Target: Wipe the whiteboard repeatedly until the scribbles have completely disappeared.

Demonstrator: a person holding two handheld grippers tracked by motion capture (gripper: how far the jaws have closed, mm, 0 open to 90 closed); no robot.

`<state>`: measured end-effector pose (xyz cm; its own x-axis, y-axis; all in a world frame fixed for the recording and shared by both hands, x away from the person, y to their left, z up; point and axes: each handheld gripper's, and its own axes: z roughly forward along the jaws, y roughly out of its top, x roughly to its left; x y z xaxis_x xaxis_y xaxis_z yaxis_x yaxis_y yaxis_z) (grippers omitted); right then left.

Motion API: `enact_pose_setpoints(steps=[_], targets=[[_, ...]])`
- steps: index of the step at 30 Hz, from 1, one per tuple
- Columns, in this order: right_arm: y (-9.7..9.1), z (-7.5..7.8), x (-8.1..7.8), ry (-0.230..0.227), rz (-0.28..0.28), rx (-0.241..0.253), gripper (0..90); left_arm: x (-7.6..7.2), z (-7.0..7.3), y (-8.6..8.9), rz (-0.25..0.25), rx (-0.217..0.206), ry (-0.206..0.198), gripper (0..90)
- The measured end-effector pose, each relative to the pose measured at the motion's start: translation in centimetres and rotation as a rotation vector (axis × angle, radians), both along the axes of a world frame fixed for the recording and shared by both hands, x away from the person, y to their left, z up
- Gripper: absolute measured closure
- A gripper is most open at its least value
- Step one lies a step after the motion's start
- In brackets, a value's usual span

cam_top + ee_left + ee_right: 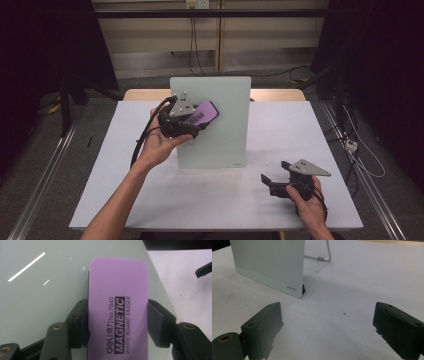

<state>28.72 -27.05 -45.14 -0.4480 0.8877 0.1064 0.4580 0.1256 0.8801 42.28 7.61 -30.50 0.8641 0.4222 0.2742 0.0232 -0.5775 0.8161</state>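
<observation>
A pale glass whiteboard [220, 125] stands upright on the white table [150, 195]. My left gripper [197, 120] is shut on a purple magnetic whiteboard eraser [202, 113], held against the board's upper left face. In the left gripper view the eraser [117, 305] sits clamped between both black pads [156, 325] with the board [42, 290] right behind it. My right gripper [274, 171] rests low on the table at the right front, jaws wide apart and nothing between them. In the right gripper view the board's lower corner [274, 267] and its wire stand [324, 255] lie ahead of that gripper [327, 323].
The table's front edge [215, 229] runs close to the person's forearms. A wooden strip [277, 94] shows behind the board. Metal rails [45, 170] run along the floor on both sides, with cables [360, 145] at the right.
</observation>
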Motion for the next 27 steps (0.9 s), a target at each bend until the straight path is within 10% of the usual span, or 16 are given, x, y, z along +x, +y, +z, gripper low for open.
enact_pose_setpoints(steps=[12,27], targets=[[0.0,0.0,-0.1,0.0,0.0,0.001,8.8,-0.7,-1.7,-1.0,-0.027,0.032,0.031,40.8],[-0.1,0.0,-0.3,-0.001,0.001,-0.001,8.8,0.2,1.2,2.7,0.051,0.001,-0.025,40.9]])
